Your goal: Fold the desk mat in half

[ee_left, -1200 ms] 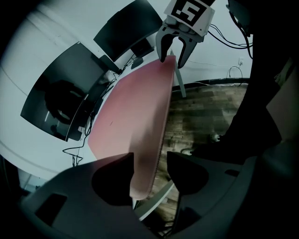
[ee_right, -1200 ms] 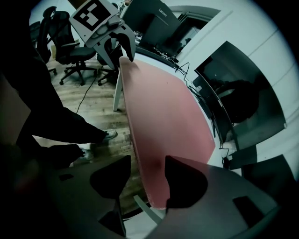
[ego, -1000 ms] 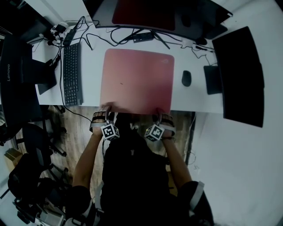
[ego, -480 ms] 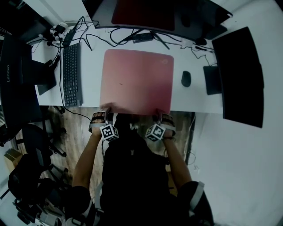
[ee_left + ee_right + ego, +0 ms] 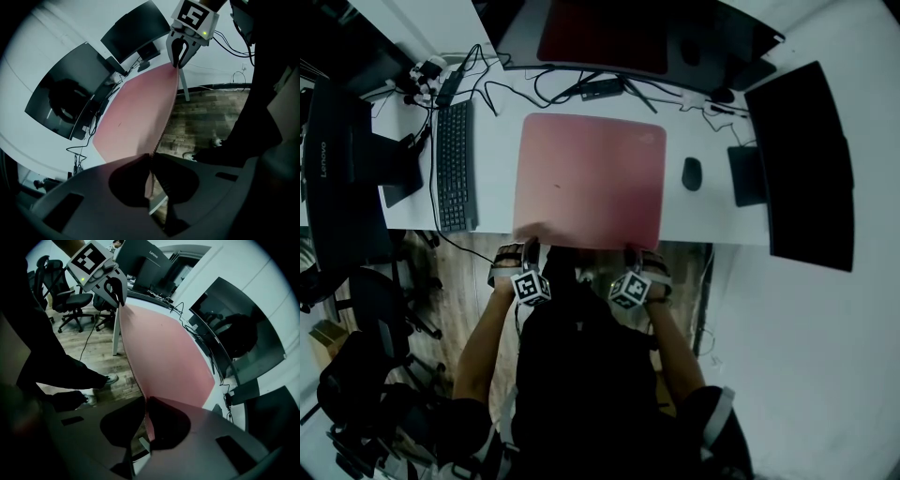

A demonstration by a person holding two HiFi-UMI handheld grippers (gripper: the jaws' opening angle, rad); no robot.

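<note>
We hold the left claw (image 5: 151, 158) pinched on the near left corner of the desk mat (image 5: 591, 178). Its jaws have just been closing, and the stitched edge of the mat now sits pressed between them. The right claw (image 5: 144, 401) does the same at the near right corner: its jaws have just been closing too, and they grip the mat's edge.

The mat is pink and lies flat and unfolded on the white desk (image 5: 492, 127). Its far edge sits close to the cables (image 5: 534, 84) at the back, and its near edge reaches just past the desk's front edge. In both gripper views that near edge runs in a straight line from one claw to the other, out over the wooden floor (image 5: 206, 117).

Left of the mat lies a black keyboard (image 5: 455, 167), apart from it. On its right sits a dark mouse (image 5: 691, 172), also clear of it. A dark monitor (image 5: 797, 164) stands at the right end of the desk, and another screen (image 5: 342, 159) stands at the left end. Office chairs (image 5: 70, 291) stand on the floor off to one side.
</note>
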